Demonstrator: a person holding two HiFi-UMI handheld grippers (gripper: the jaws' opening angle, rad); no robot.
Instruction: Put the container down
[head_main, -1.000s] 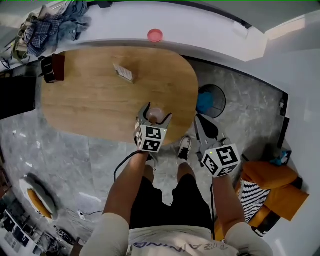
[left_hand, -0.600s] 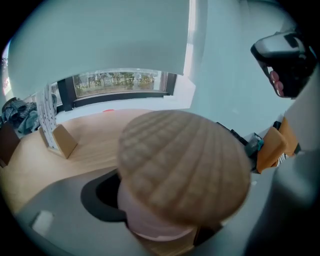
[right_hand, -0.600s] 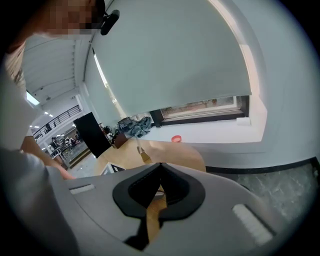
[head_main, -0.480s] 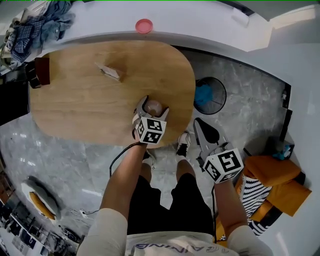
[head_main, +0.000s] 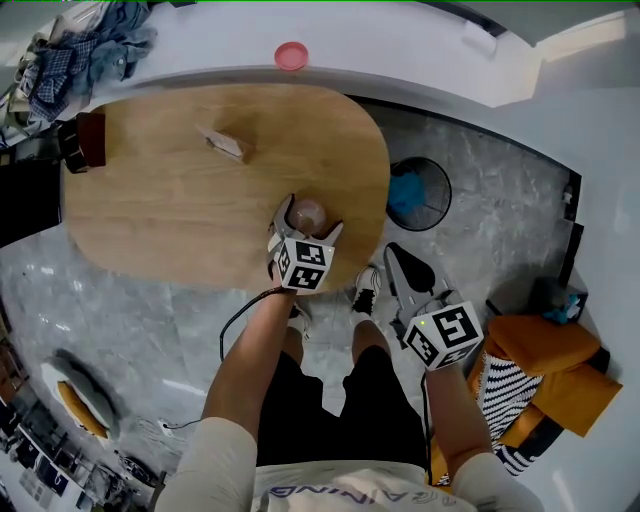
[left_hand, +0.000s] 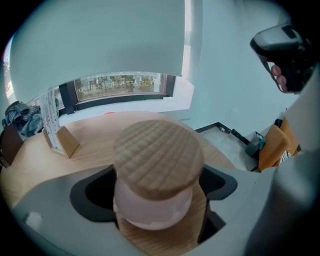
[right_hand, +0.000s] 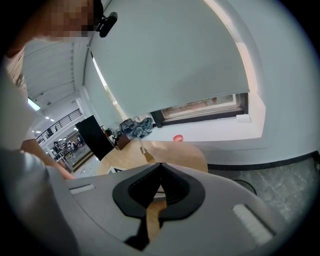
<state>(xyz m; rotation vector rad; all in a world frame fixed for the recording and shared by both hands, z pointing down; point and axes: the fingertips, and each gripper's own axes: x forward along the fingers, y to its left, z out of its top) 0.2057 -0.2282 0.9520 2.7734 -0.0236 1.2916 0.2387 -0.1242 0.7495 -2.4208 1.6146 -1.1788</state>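
The container, a pale pink jar with a round wooden lid, stands upright on the oval wooden table near its front edge. My left gripper reaches around it, one jaw on each side. Those jaws are opening, and in the left gripper view dark gaps show between the pads and the jar. My right gripper hangs off the table to the right, above the floor. It is shut and empty, its tips meeting.
A small card stand sits mid-table and a dark brown object at its left end. A pink dish lies on the white ledge behind. A bin with a blue bag stands right of the table, orange bags lower right.
The left gripper and the jar shifted slightly over the table and now hold still. Its jaws have spread away from the jar. The right gripper has hardly moved.
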